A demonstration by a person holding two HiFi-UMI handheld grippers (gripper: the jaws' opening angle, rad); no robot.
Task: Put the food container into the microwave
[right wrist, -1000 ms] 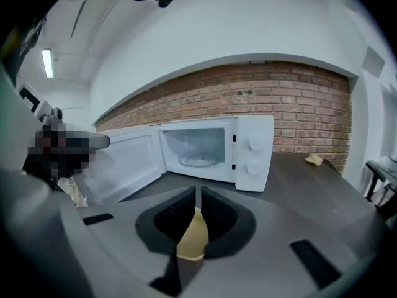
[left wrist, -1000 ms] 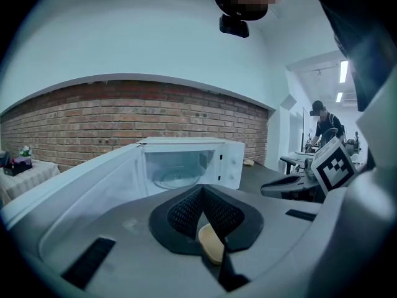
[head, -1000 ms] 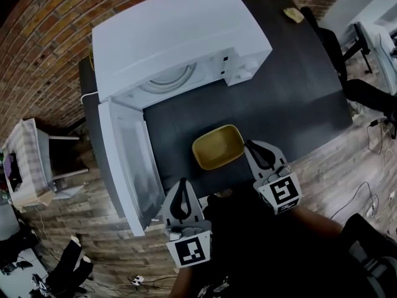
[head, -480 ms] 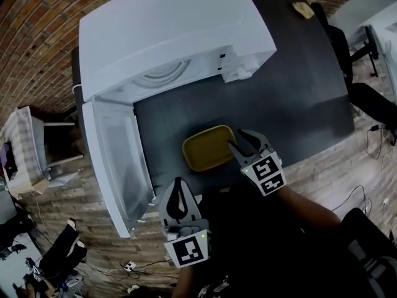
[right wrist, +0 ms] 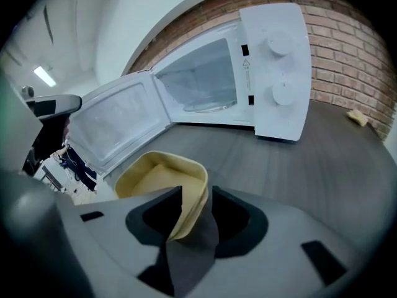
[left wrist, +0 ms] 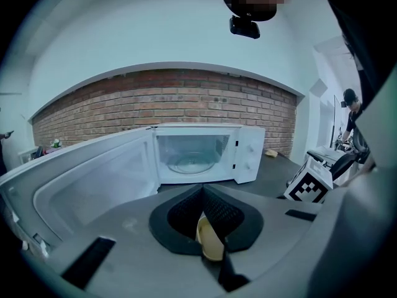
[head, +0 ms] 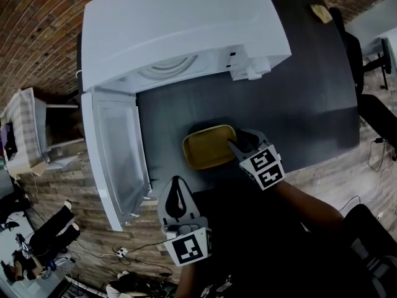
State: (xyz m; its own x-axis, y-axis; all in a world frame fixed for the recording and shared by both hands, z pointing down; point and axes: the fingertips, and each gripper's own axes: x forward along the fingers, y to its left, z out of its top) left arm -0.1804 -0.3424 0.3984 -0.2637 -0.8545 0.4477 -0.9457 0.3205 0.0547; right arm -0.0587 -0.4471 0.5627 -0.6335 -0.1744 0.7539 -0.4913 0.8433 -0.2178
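Brick wall (left wrist: 186,101) backs a dark table (head: 298,104); wood floor (head: 93,228) lies around it.

Count on the table: one white microwave (head: 180,30), one yellow container (head: 208,146), and one yellowish scrap (head: 321,12) at the far corner. Grippers in use: two.

The microwave's door (head: 115,154) stands fully open to the left. The container sits upright on the table just in front of the open cavity, outside it.

Right gripper (head: 240,140): its jaws have just been opening and now stand wide apart. They sit astride the container's right-hand wall, one jaw inside and one outside, and are not clamped on it.

Left gripper (head: 176,181): its jaws are together at the tips. It is at the table's near edge, apart from the container.

Differences between views:
- Head view is the only one to show both grippers together, along with the whole table top.
- Left gripper view gives the level look into the cavity, where one turntable (left wrist: 188,162) lies. It also catches the right gripper's marker cube (left wrist: 308,188). A pale yellow shape shows in the gap behind its own jaw tips and cannot be identified.
- Right gripper view shows the control panel most plainly, with two dials: an upper dial (right wrist: 280,42) and a lower dial (right wrist: 283,93). It also shows the container wall standing between the parted jaws.
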